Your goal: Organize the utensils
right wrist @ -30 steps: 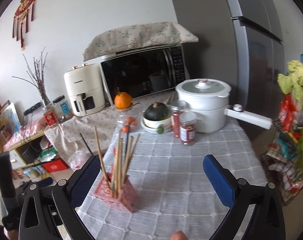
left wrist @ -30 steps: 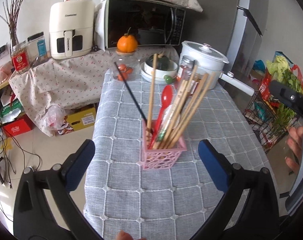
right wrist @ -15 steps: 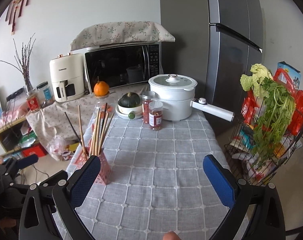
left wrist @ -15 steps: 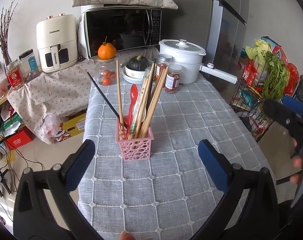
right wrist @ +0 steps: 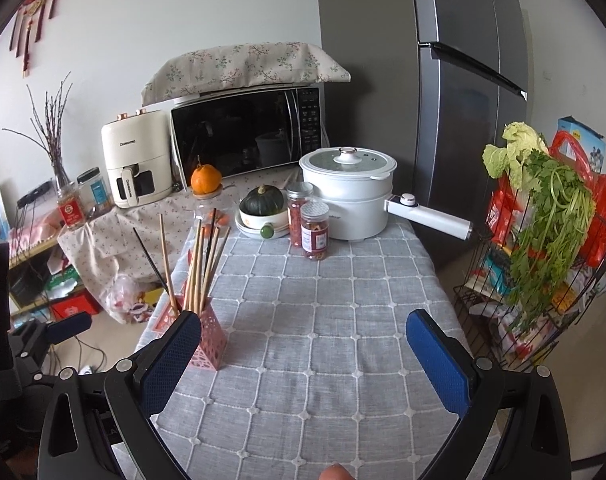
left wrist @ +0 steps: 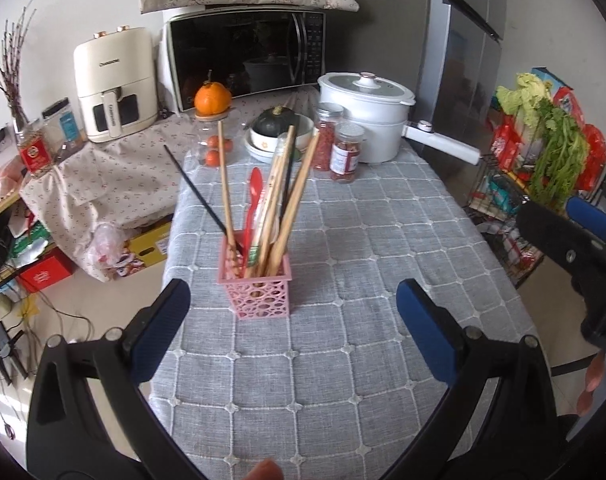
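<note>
A pink lattice utensil basket (left wrist: 259,294) stands on the grey checked tablecloth (left wrist: 343,360). It holds several wooden chopsticks (left wrist: 291,204), a black chopstick (left wrist: 195,192) and a red spoon (left wrist: 252,204). My left gripper (left wrist: 293,328) is open and empty, just in front of the basket. My right gripper (right wrist: 305,356) is open and empty over the cloth. In the right wrist view the basket (right wrist: 209,342) stands by the left finger, at the table's left edge.
At the far end stand a white electric pot (right wrist: 349,194) with a long handle, two spice jars (right wrist: 314,230), a bowl with a green squash (right wrist: 261,210), a microwave (right wrist: 247,136) and an air fryer (right wrist: 137,168). A wire rack with greens (right wrist: 543,248) stands right of the table.
Both grippers have pulled back from the basket and risen. The basket now looks smaller and farther in both views. Both stay open and empty.
</note>
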Action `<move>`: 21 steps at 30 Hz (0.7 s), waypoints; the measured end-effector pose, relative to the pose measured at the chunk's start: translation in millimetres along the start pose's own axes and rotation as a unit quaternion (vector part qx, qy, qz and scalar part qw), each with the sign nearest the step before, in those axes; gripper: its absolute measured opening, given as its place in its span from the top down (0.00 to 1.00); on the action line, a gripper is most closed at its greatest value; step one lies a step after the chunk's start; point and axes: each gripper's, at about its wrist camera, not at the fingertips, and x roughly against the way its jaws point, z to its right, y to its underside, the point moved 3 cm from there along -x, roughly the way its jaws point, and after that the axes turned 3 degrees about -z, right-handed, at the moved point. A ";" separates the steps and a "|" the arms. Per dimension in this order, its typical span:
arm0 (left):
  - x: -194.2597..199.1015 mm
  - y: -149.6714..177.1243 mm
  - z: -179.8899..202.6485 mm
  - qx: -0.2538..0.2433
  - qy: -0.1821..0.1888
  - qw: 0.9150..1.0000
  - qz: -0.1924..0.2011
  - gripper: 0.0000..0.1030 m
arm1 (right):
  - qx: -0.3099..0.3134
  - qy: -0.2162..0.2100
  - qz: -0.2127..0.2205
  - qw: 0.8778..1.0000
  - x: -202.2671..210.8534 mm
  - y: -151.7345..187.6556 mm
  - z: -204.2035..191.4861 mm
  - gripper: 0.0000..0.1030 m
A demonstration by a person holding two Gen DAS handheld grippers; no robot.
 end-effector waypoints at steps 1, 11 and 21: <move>0.3 0.6 -0.3 0.002 -0.003 1.000 -0.001 0.01 | -0.001 0.001 0.000 1.000 -0.7 -0.2 0.5 0.00; 11.9 2.4 -0.3 -0.004 -0.020 1.000 0.017 0.01 | 0.007 0.014 -0.002 1.000 -10.7 1.8 -2.3 0.00; 17.1 1.2 -3.0 -0.003 -0.028 0.999 0.031 0.01 | 0.013 0.022 -0.010 1.000 -19.8 5.2 -7.9 0.00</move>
